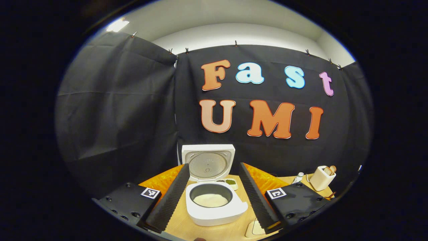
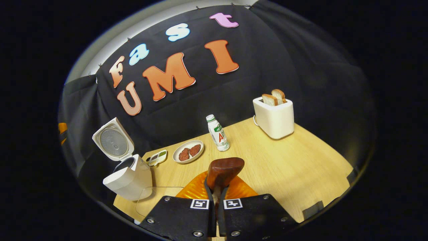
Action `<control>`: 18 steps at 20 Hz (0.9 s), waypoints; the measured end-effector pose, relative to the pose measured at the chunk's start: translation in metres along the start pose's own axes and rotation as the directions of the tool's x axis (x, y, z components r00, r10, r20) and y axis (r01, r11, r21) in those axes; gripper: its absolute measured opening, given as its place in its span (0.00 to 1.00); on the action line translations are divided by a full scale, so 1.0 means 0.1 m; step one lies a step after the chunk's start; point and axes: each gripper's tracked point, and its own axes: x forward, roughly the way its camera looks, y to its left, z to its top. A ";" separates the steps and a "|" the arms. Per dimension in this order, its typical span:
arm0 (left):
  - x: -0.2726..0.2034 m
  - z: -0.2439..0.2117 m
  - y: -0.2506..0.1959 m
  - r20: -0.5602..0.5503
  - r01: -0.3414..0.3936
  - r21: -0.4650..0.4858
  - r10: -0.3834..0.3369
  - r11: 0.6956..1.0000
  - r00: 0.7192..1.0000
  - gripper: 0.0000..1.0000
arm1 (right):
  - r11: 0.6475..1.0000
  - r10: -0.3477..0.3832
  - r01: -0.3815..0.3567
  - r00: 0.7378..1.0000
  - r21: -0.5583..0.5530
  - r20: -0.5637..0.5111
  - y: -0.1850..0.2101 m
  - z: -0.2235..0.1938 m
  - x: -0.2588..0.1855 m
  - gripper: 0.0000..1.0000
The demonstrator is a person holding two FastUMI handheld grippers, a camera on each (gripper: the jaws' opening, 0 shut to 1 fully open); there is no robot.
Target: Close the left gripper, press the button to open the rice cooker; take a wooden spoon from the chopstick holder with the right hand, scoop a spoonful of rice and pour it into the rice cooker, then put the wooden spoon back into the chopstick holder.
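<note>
The white rice cooker (image 1: 214, 209) stands open on the wooden table, its lid (image 1: 208, 160) upright and white rice (image 1: 210, 200) in the pot. My left gripper (image 1: 214, 166) is open, its fingers spread to either side of the cooker and not touching it. In the right gripper view the cooker (image 2: 128, 179) sits at the far left with its lid (image 2: 113, 142) raised. My right gripper (image 2: 216, 189) is shut on the handle of the wooden spoon (image 2: 224, 170), whose brown bowl sticks up above the table. No rice shows on the spoon.
A white toaster (image 2: 274, 115) with bread stands at the back right, also visible as the toaster (image 1: 322, 177). A small bottle (image 2: 217, 133), a plate (image 2: 179, 157) of red food and a small dish (image 2: 157, 157) lie between cooker and toaster. A clear container's rim (image 2: 157, 197) is beside the cooker.
</note>
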 end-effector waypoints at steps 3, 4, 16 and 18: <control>0.12 -0.02 -0.04 -0.013 0.054 -0.008 -0.054 0.998 0.998 1.00 | 0.996 -0.010 0.017 0.998 -0.093 0.069 0.15 0.34 -0.13 0.02; 0.16 0.00 -0.04 -0.011 0.068 -0.006 -0.068 0.998 0.998 1.00 | 0.994 -0.008 0.018 0.996 -0.111 0.087 0.22 0.42 -0.17 0.02; 0.43 0.27 0.30 0.046 0.123 0.044 -0.125 0.991 0.991 0.99 | 0.982 0.081 -0.057 0.988 -0.178 0.131 1.31 0.26 -0.10 0.02; 0.45 0.26 0.37 0.048 0.125 0.047 -0.127 0.991 0.991 1.00 | 0.979 0.079 -0.054 0.990 -0.198 0.116 1.38 0.08 -0.01 0.01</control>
